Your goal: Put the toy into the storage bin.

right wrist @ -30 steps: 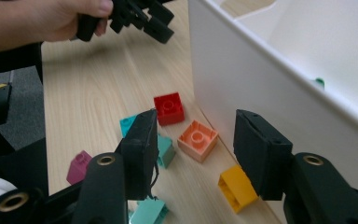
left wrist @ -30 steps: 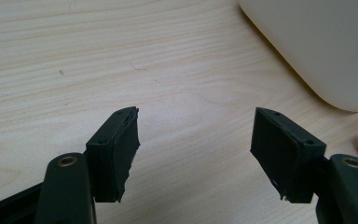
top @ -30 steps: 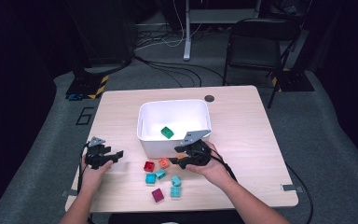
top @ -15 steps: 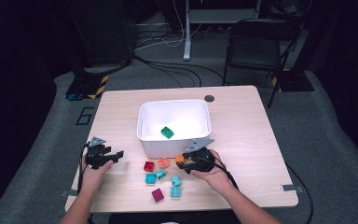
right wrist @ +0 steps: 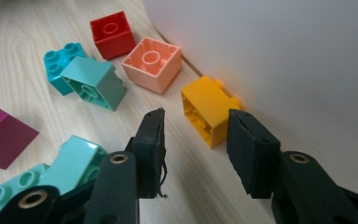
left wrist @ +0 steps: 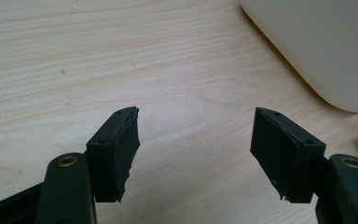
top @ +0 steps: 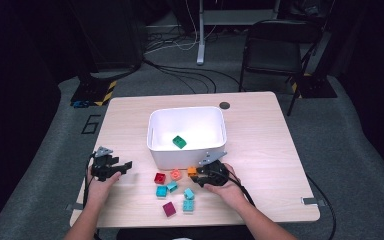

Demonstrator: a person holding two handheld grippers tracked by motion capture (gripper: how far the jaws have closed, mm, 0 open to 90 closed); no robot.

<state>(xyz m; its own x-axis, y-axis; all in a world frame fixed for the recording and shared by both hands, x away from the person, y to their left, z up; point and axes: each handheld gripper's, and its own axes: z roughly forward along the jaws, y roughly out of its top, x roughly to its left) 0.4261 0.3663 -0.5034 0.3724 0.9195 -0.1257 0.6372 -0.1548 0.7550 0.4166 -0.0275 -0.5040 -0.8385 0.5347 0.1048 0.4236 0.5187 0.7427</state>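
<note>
An orange brick (right wrist: 209, 108) lies on its side against the outer wall of the white bin (top: 152, 145). My right gripper (right wrist: 196, 113) is low over the table with its jaws either side of the brick's near corner. The jaws have just been closing, a gap still shows beside the brick, and the pads do not press it. In the high view the right gripper (top: 200, 172) sits at the bin's front, touching distance from the orange brick (top: 192, 171). My left gripper (left wrist: 196, 140) stands open over bare wood, also seen as the left gripper (top: 122, 166) left of the bricks.
A green brick (top: 179, 142) lies inside the bin. Loose on the table are a red brick (right wrist: 113, 33), a salmon brick (right wrist: 151, 63), several teal bricks (right wrist: 92, 81) and a magenta brick (right wrist: 2, 135). A black chair (top: 275, 50) stands beyond the table.
My right gripper has come down from beside the bin's rim to the table, around the orange brick, and its jaws have narrowed. The left gripper has stayed put.
</note>
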